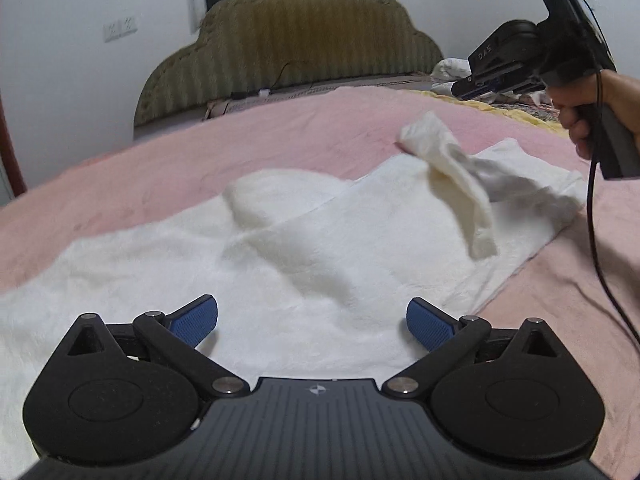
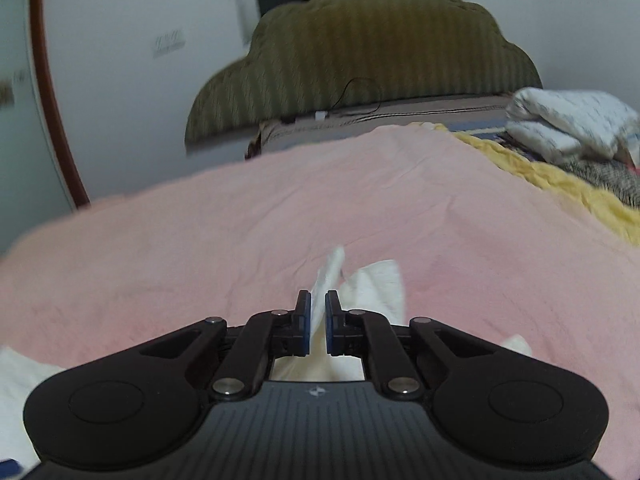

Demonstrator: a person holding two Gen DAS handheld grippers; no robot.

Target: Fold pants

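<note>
White fleece pants (image 1: 280, 248) lie spread across a pink blanket (image 1: 160, 168) on a bed. My left gripper (image 1: 312, 320) is open, its blue pads wide apart, low over the near part of the pants and holding nothing. My right gripper (image 2: 318, 320) is shut on a fold of the white pants (image 2: 332, 276), with cloth sticking out between and beyond the pads. In the left wrist view the right gripper (image 1: 460, 90) is held up at the far right, and a corner of the pants (image 1: 436, 140) hangs lifted below it.
A green striped headboard (image 1: 296, 40) stands at the far end of the bed. White folded laundry (image 2: 568, 124) and a yellow quilt edge (image 2: 560, 184) lie at the far right. A black cable (image 1: 596, 220) hangs from the right gripper's handle.
</note>
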